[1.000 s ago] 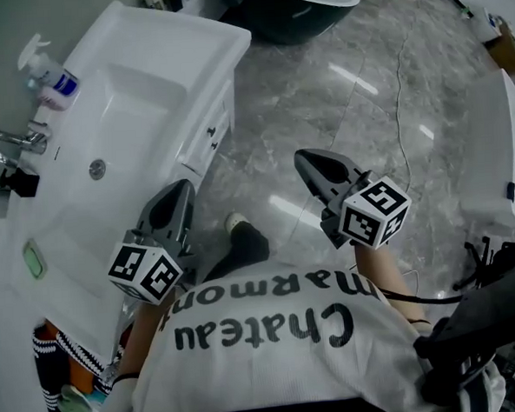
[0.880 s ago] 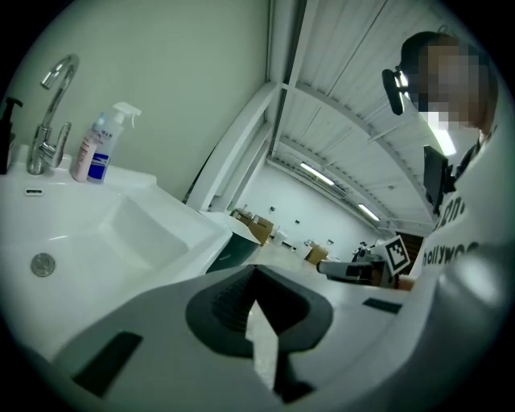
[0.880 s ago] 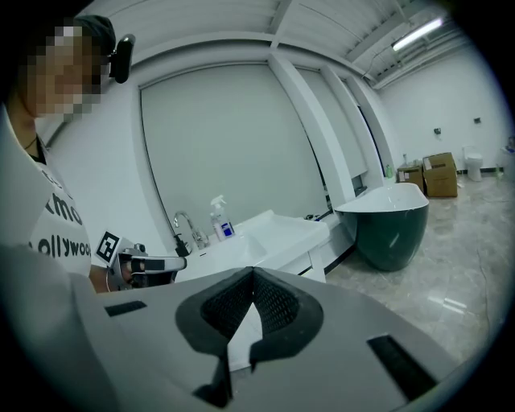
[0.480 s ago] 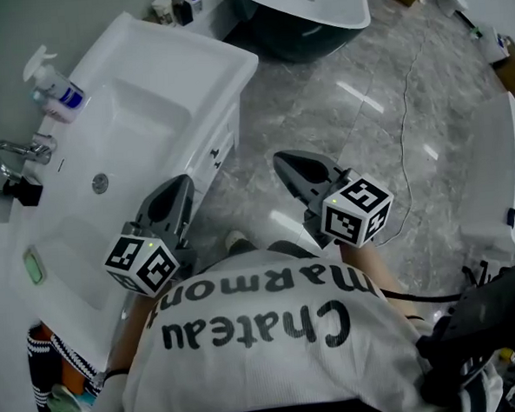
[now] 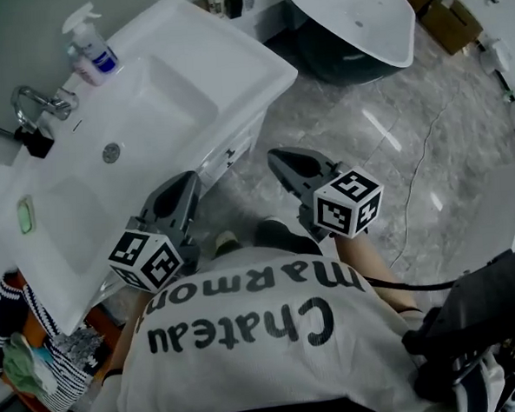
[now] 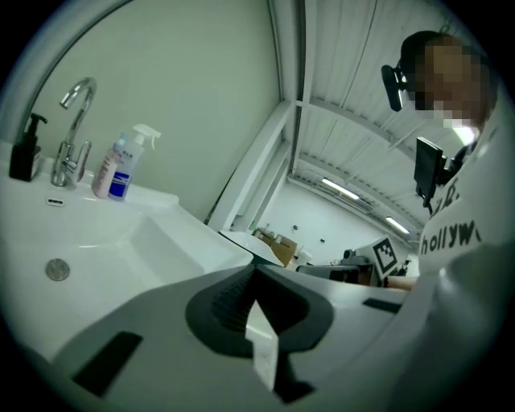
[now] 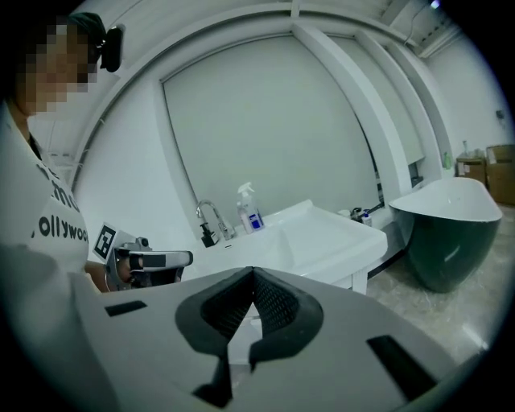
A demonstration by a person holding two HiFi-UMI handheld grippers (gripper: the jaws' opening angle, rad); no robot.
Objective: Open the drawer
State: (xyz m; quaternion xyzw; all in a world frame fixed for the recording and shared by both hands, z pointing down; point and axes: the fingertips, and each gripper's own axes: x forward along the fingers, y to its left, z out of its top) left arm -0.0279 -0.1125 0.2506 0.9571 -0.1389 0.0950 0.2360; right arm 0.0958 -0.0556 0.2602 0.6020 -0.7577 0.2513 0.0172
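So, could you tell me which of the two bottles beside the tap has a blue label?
The white spray bottle with the trigger top; the pump bottle on the other side of the tap is plain black.

bare marble floor (image 5: 385, 149) lies before the vanity drawers (image 5: 239, 143) (a bathtub (image 5: 350, 12) stands beyond).

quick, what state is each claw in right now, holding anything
left grey claw: closed, holding nothing
right grey claw: closed, holding nothing
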